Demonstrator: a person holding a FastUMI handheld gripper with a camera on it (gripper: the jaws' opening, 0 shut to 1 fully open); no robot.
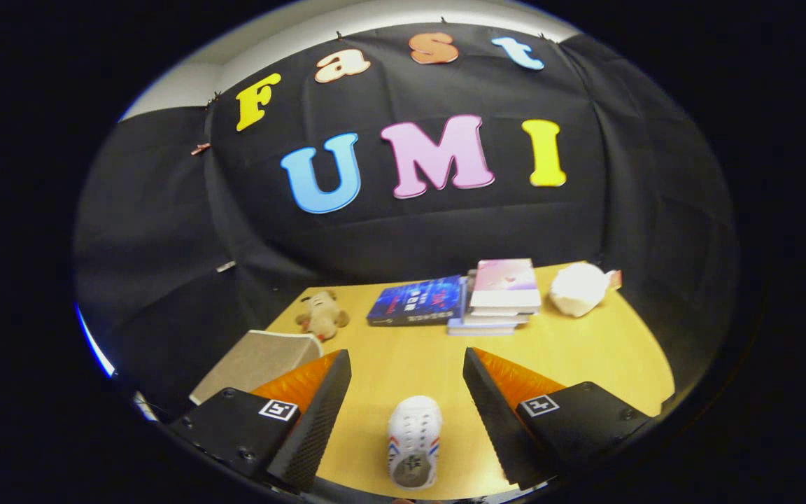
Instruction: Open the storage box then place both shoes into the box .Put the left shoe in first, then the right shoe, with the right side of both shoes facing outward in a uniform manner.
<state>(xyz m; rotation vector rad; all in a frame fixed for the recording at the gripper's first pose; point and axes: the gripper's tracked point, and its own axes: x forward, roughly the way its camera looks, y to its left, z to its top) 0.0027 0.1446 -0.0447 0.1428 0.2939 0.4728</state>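
Observation:
A small white shoe point(413, 441) with red and blue side stripes lies on the wooden table point(585, 364), between my two fingers and apart from both. My gripper point(407, 364) is open, its fingers spread wide with a clear gap on each side of the shoe. Just beyond the left finger stands the beige storage box point(256, 360), with a flat grey-beige panel facing me; I cannot tell whether it is open.
A small brown plush toy point(322, 315) sits behind the box. Farther back lie a blue book point(417, 301), a stack of books with a pink cover point(501, 294) and a white plush point(578, 287) at the far right. Black cloth walls close the table.

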